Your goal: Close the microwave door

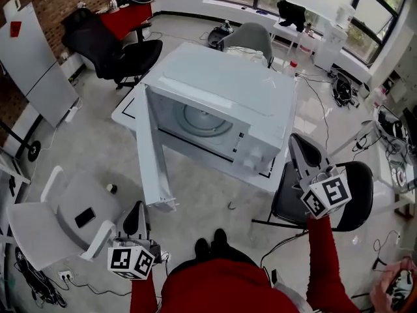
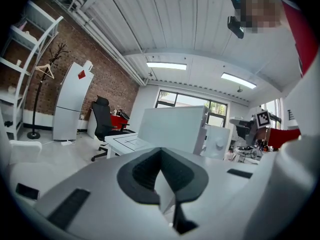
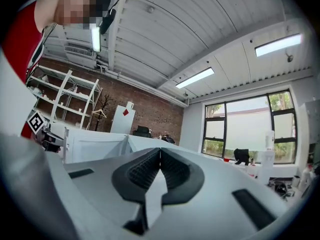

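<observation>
The white table [image 1: 124, 113] stands at my twelve o'clock and carries the microwave [image 1: 225, 87], with its cavity turned to me. The microwave door [image 1: 151, 155] is wide open and stands out toward me at about eleven o'clock, so I judge that none of the closing is done and the whole swing is left. My left gripper [image 1: 135, 218], at seven o'clock, is near the door's free edge without touching it, jaws together and empty. My right gripper [image 1: 301, 154], at four o'clock, has its jaws together too and holds nothing.

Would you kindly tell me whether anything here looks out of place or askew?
Yes: the microwave door stands wide open, swung out past the table edge, leaving the turntable exposed. Nothing looks spilled or damaged.
</observation>
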Action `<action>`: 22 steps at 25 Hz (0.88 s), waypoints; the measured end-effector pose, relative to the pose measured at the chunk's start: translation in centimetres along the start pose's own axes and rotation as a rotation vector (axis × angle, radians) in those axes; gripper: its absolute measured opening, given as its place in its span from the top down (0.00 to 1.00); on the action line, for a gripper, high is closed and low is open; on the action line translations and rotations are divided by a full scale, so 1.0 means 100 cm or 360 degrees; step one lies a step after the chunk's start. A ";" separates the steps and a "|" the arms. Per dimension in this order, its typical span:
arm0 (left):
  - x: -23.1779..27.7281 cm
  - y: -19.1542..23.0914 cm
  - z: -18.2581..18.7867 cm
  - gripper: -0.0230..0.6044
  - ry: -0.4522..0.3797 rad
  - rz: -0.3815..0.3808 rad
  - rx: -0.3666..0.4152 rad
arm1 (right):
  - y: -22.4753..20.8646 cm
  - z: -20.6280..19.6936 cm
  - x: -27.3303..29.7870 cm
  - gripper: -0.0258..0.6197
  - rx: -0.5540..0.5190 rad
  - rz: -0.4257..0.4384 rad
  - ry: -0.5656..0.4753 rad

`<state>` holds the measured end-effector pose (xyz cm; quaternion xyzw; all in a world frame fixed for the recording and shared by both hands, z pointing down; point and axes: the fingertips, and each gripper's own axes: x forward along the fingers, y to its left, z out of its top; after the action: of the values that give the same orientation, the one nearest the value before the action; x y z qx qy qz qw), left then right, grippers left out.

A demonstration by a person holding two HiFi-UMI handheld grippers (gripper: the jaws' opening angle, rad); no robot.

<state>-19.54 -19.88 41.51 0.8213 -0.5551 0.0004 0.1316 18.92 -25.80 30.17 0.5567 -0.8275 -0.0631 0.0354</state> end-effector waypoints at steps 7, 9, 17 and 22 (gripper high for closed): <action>0.003 0.004 0.004 0.97 -0.0008 0.0035 0.0013 | -0.030 -0.007 0.043 0.94 0.0086 0.0061 0.0021; 0.005 0.004 0.001 0.97 0.0003 0.0040 0.0010 | -0.032 -0.014 0.049 0.94 0.0121 0.0074 0.0037; 0.016 -0.017 -0.004 0.97 0.0039 -0.0157 0.0020 | -0.043 -0.021 0.063 0.94 0.0165 0.0129 0.0045; 0.020 -0.034 -0.004 0.97 0.0053 -0.0273 0.0032 | -0.045 -0.019 0.068 0.94 0.0156 0.0171 0.0045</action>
<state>-15.61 -20.47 41.48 0.8670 -0.4803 0.0083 0.1321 20.75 -33.92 31.36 0.5135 -0.8577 -0.0128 0.0231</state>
